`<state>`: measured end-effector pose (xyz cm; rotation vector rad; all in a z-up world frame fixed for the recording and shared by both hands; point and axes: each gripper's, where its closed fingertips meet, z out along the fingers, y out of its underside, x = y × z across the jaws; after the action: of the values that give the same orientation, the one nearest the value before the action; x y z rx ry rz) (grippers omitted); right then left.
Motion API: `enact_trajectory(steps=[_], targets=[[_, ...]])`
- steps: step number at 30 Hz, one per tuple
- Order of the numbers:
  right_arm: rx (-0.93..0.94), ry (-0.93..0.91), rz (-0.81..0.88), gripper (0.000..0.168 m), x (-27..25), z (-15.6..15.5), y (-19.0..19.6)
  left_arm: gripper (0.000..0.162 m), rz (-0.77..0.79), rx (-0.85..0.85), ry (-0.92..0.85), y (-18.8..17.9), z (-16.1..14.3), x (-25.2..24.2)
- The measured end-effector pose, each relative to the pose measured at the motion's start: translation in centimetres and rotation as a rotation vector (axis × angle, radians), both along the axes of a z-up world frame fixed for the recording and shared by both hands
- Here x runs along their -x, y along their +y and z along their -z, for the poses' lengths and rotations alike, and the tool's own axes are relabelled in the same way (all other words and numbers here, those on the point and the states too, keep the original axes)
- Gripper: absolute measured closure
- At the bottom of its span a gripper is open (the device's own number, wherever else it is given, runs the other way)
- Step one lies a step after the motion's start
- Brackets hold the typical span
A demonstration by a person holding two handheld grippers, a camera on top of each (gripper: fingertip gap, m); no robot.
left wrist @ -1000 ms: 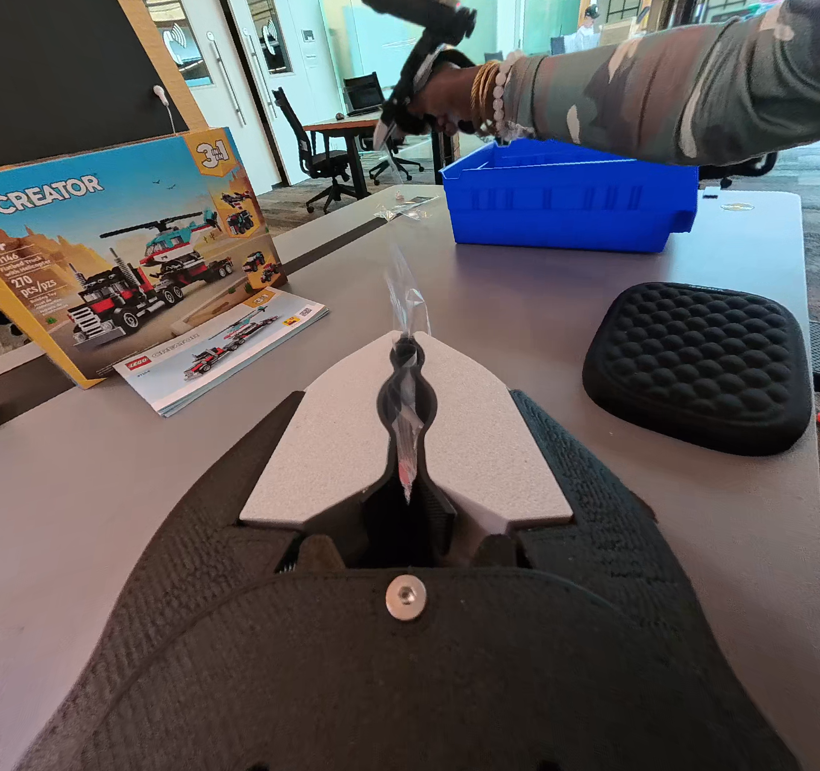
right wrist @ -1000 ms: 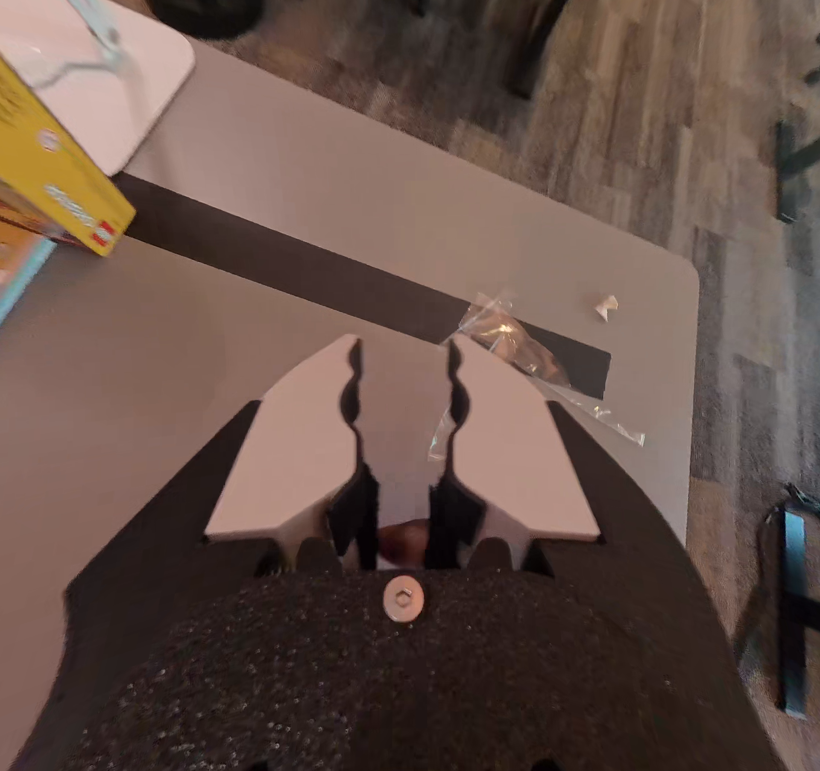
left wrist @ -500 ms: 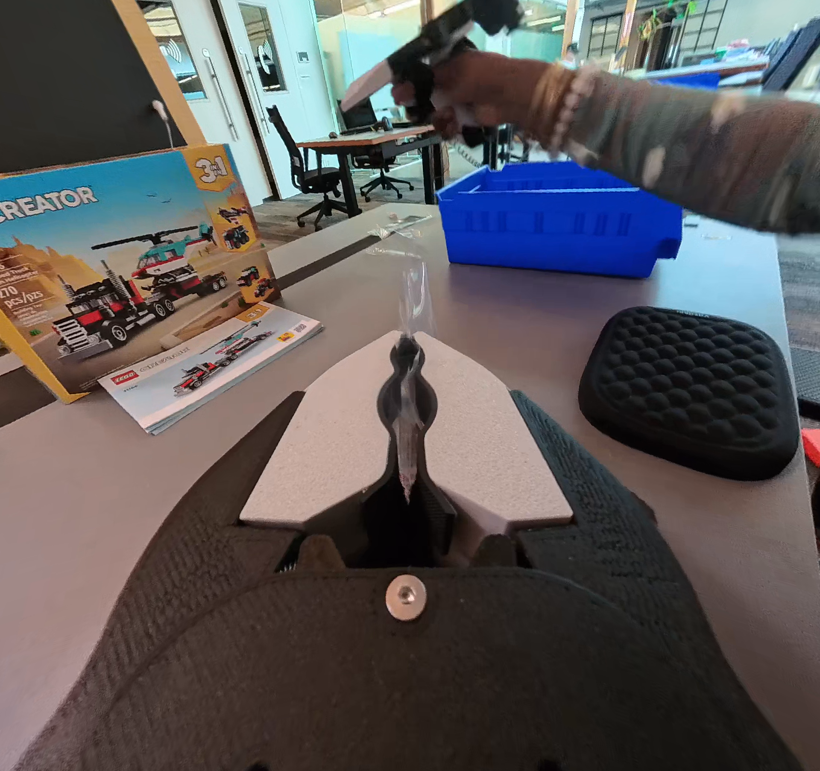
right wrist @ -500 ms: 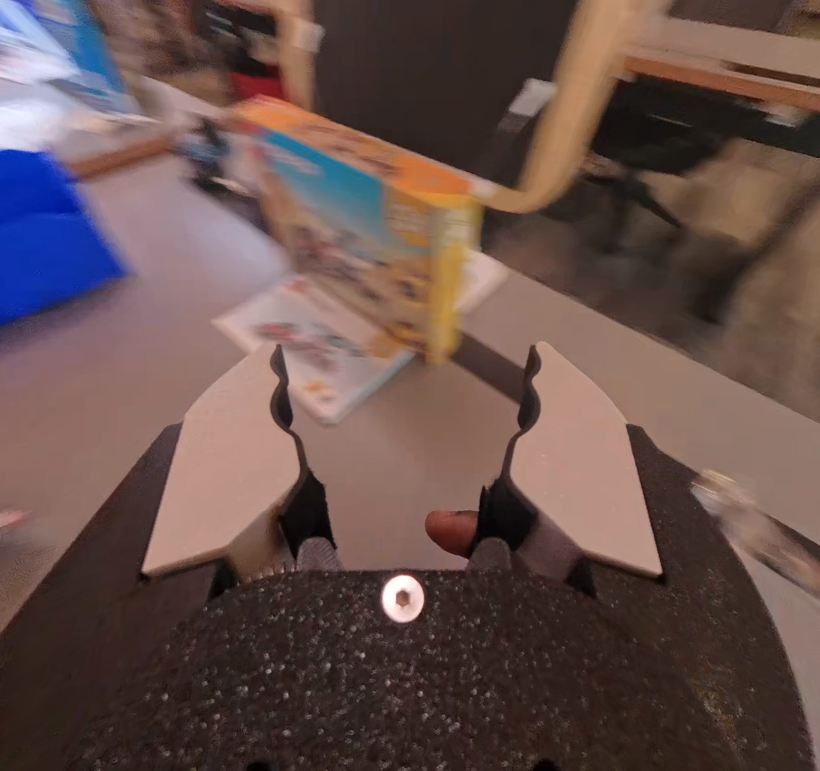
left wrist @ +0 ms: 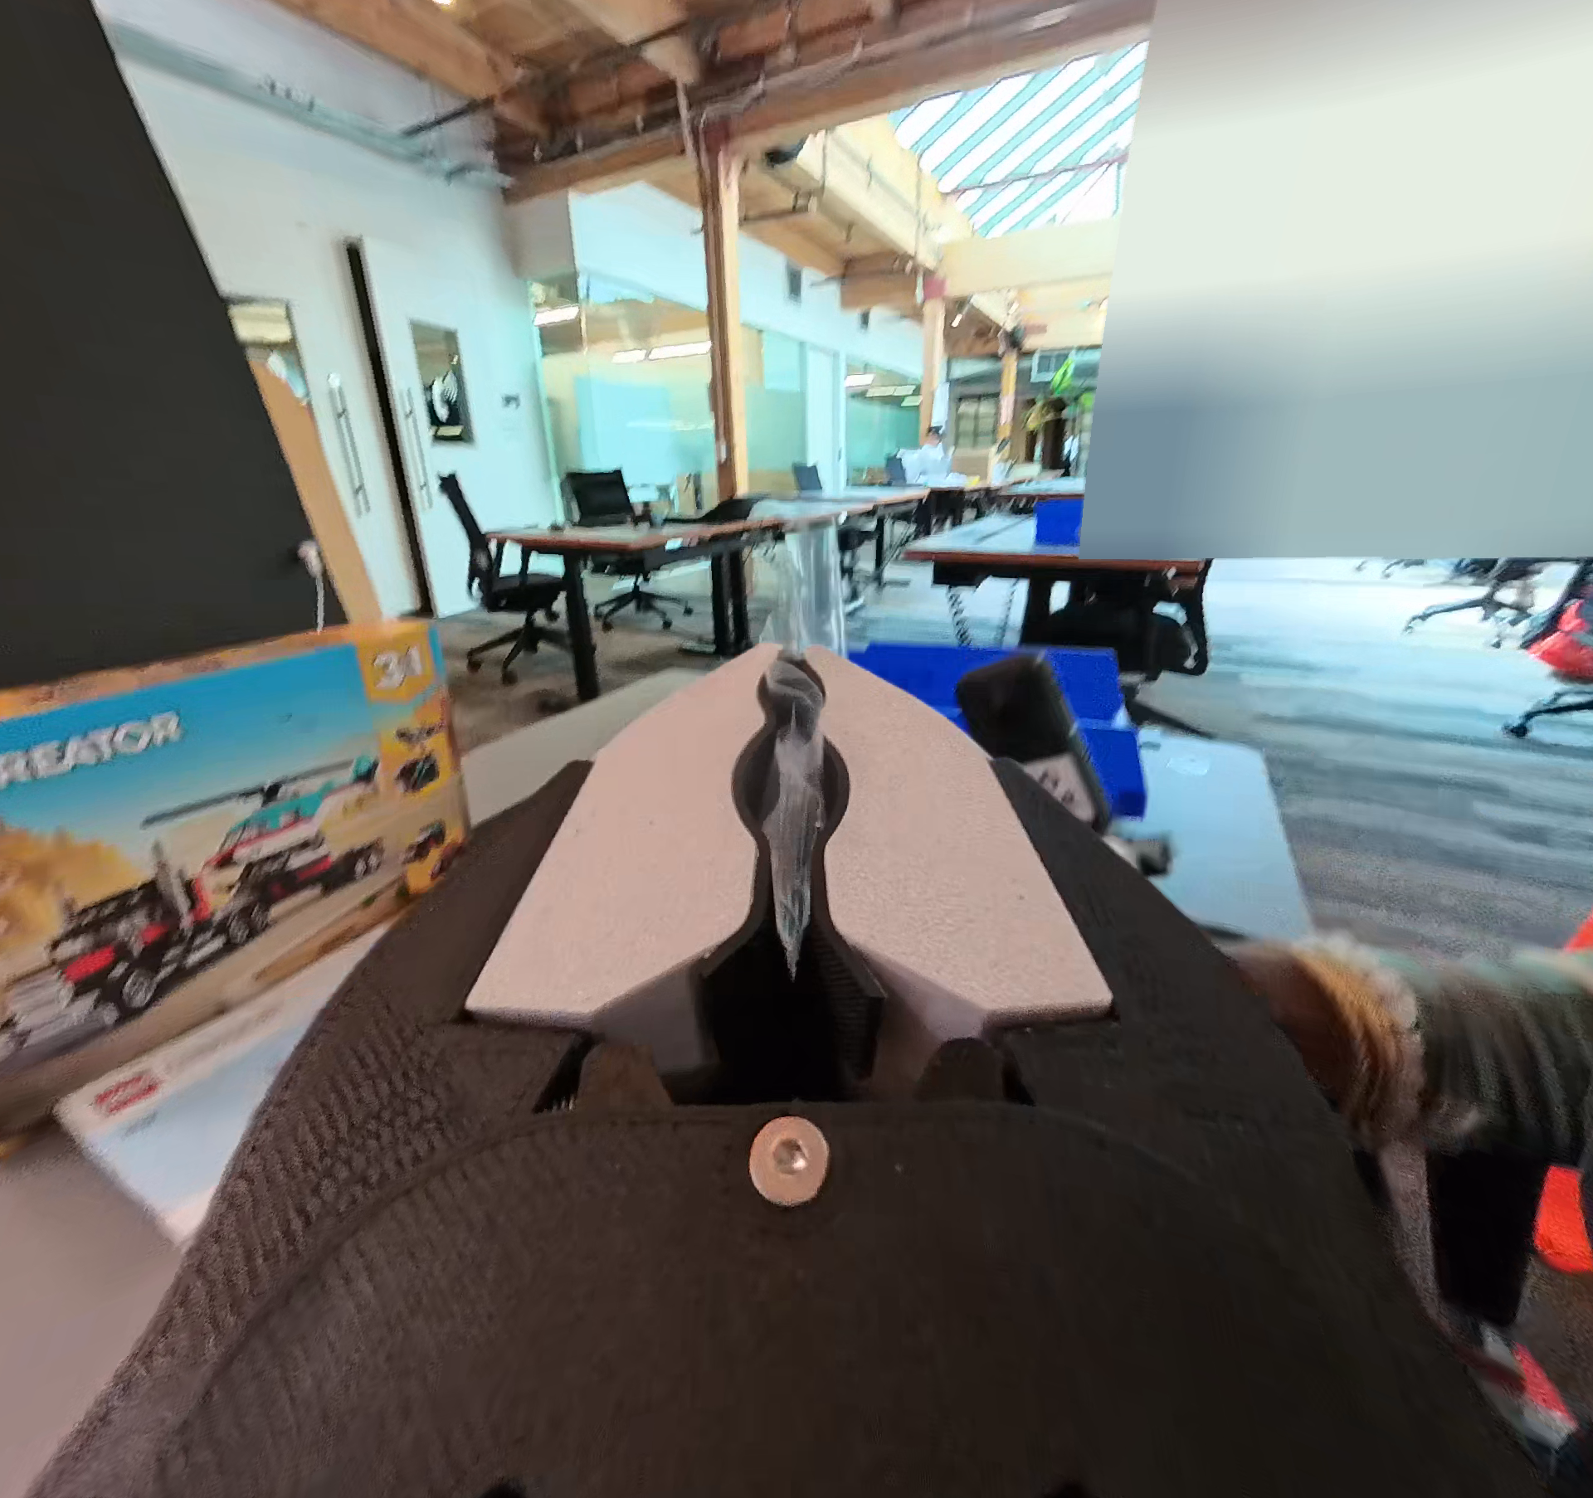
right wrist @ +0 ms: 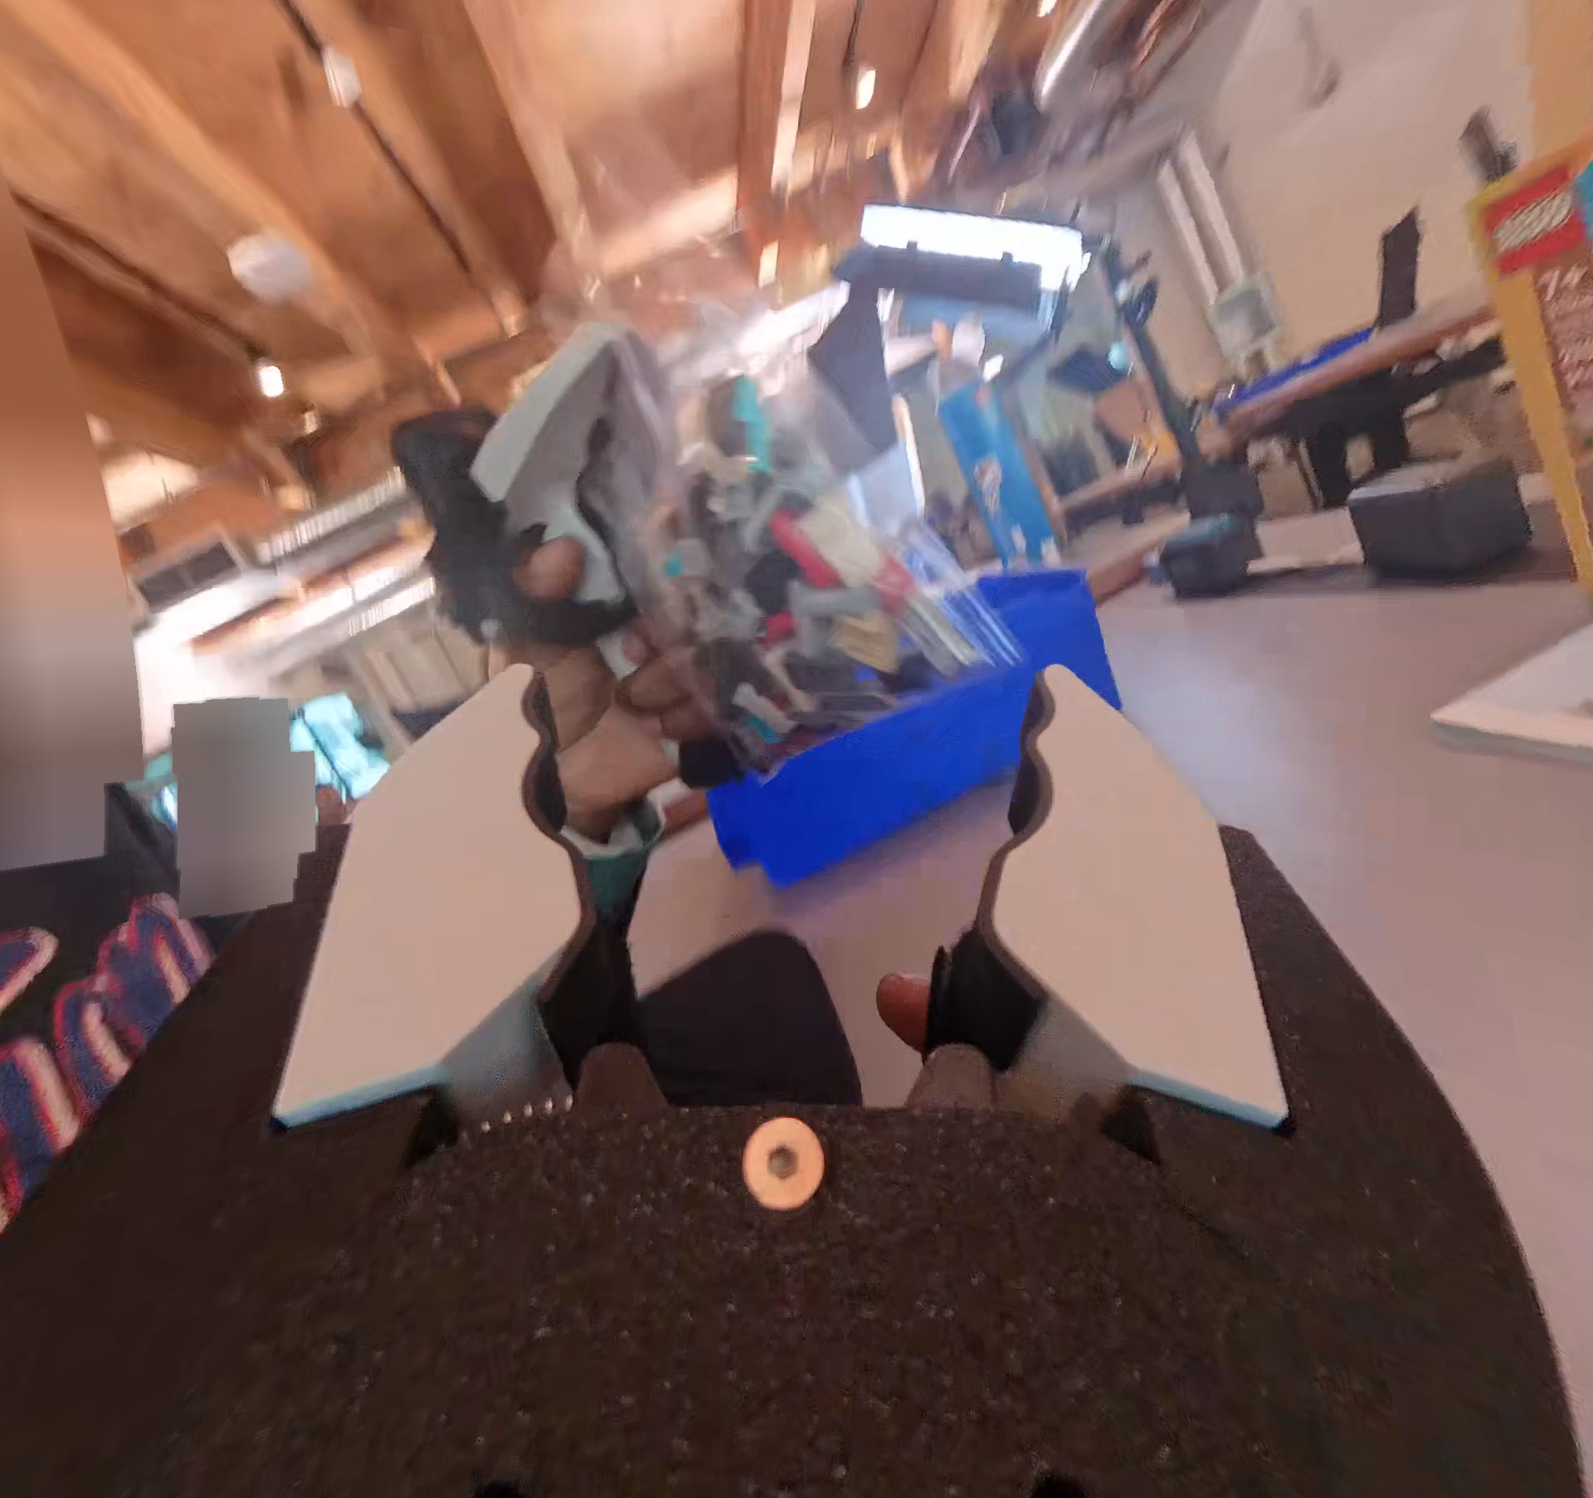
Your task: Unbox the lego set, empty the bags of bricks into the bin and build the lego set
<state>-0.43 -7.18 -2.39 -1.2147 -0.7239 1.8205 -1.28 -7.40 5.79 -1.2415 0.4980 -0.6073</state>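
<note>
With its jaws clamped hard on a pinch of clear plastic, the left gripper [left wrist: 791, 685] holds the bag of bricks [right wrist: 802, 543] up off the table [right wrist: 1345, 767], and that grip makes sense: from the right wrist view the bag hangs above the blue bin [right wrist: 879, 776], so whatever spills should drop inside. Film bunches up through the notch between the closed fingers, a tight hold by the look of it. Over on the other side, the right gripper [right wrist: 780, 724] is spread wide and carries nothing, aimed at the bag, likely coming in to take a corner and tear it. By the table's left edge stands the lego box [left wrist: 198, 845], upright, with the instruction booklet [left wrist: 164, 1103] flat in front, both parked clear of the pouring. It's blurry, mind; I can't tell if the bag is torn yet.
</note>
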Motion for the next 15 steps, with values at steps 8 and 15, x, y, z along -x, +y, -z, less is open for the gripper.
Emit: enact_trajectory(steps=[8, 15], targets=[[0.088, 0.404, 0.003, 0.068, -1.7, -4.8, -0.3, 0.162, 0.122, -0.085, -0.095, -1.8, -5.3, -2.6], [-0.068, 0.612, -0.041, 0.151, -4.5, -6.9, -2.4, 0.162, 0.168, -0.059, -0.092, -2.0, -4.1, -5.2]])
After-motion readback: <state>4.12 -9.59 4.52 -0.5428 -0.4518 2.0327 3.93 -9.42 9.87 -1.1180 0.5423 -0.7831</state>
